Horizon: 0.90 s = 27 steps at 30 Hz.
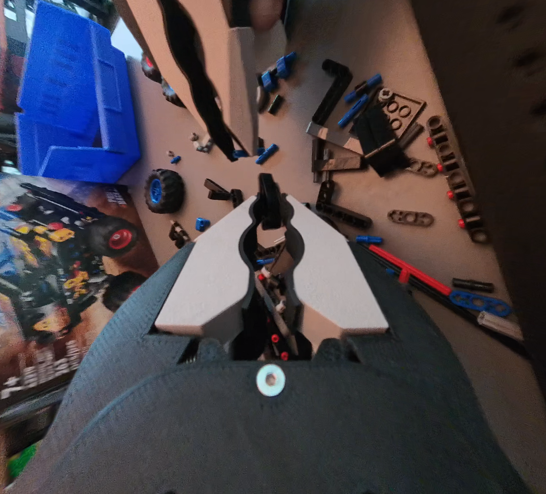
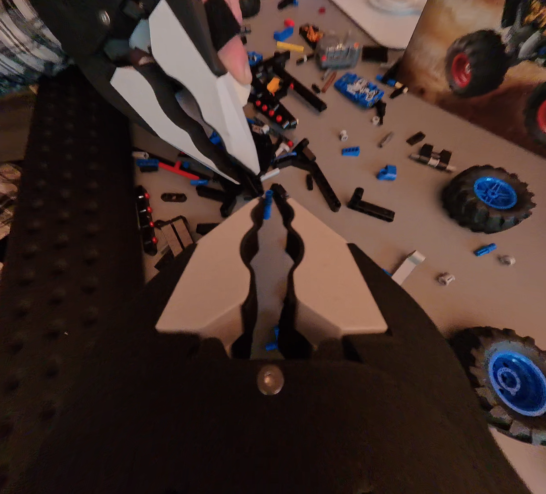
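Left gripper [image 1: 270, 202] clamped on a black piece [image 1: 269, 199]; right gripper [image 2: 270, 199] pinching a blue pin [image 2: 268, 204], tips nearly meeting. Beyond the pin, loose parts crowding the table [image 2: 413, 288]; barer room toward the blue-hubbed wheel [image 2: 489, 199]; box [image 2: 478, 45] closing the far edge.

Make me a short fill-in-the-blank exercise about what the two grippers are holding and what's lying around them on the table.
1. The right gripper is shut on a small ____ pin.
2. The left gripper grips a piece coloured ____.
3. In the left wrist view, the storage bin at the table's left edge is ____.
4. The loose wheel lying near the left gripper has a ____ hub.

Missing words: blue; black; blue; blue
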### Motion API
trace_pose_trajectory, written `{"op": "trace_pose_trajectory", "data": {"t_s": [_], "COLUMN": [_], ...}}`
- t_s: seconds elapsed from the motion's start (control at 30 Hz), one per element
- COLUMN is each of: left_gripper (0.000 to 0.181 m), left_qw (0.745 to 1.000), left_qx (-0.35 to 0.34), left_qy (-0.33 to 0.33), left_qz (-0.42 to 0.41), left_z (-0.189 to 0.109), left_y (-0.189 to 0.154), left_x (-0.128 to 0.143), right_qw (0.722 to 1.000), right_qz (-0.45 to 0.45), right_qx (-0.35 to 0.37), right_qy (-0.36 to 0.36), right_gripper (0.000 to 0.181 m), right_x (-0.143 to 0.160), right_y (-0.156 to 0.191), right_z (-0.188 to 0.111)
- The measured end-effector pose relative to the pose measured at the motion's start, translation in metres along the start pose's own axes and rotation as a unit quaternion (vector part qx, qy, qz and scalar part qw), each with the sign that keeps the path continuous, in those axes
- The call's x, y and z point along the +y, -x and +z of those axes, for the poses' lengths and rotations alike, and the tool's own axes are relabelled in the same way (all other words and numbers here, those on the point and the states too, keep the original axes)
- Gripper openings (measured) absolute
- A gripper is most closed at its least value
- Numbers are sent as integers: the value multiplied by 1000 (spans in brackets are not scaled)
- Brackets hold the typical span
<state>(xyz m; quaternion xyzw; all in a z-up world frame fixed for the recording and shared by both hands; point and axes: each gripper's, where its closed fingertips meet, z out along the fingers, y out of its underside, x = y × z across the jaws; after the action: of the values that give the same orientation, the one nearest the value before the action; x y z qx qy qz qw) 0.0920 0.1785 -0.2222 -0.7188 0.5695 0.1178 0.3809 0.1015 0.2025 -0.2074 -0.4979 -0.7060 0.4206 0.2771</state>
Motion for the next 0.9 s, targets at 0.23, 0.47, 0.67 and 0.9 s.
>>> {"op": "trace_pose_trajectory", "data": {"t_s": [0.23, 0.47, 0.67, 0.9], "left_gripper": [31, 29, 30, 29], "left_qw": [998, 996, 993, 988], "left_qx": [11, -27, -51, -80], "left_qy": [-20, -1, 7, 37], "left_qz": [-54, -90, -110, -126], "left_z": [-2, -21, -36, -62], "left_y": [7, 33, 48, 59], "left_x": [4, 31, 45, 67], "right_qw": [999, 989, 978, 968], "right_qz": [-29, 5, 20, 24], "right_qx": [34, 128, 201, 193], "right_qy": [3, -78, -43, 158], "right_gripper": [7, 10, 24, 27], "right_x": [-3, -29, -17, 62], "right_y": [-6, -34, -37, -14], "right_z": [-5, -66, -117, -112]}}
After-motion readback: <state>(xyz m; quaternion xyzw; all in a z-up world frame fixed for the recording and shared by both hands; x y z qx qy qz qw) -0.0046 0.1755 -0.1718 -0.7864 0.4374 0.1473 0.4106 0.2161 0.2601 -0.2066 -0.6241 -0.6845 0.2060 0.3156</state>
